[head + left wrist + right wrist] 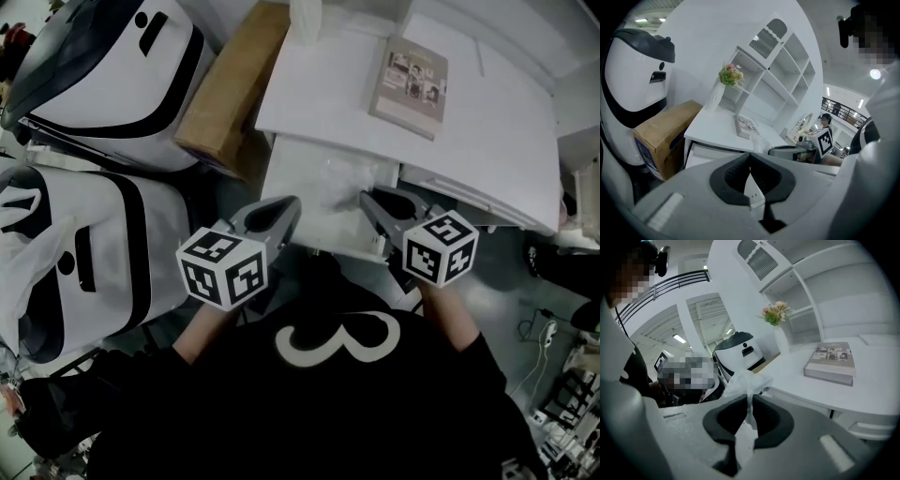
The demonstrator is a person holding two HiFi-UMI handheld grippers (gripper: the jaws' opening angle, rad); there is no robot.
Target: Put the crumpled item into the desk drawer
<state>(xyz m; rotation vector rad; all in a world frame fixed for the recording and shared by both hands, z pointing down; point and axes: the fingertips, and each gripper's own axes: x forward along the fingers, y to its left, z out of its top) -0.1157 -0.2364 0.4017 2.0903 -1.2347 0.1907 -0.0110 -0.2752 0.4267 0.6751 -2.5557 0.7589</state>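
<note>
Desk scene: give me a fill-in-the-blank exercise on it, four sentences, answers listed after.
1. The right gripper pinches the ___ plastic item.
2. The book lies on top of the ___.
3. The drawer stands ___.
4. In the head view, the cardboard box stands to the ___ of the book.
Missing words: crumpled; desk; open; left.

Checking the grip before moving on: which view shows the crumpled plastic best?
The right gripper view: the crumpled plastic is pinched between the right gripper's jaws. The head view shows it faintly; the left gripper view, a small glimpse.
</note>
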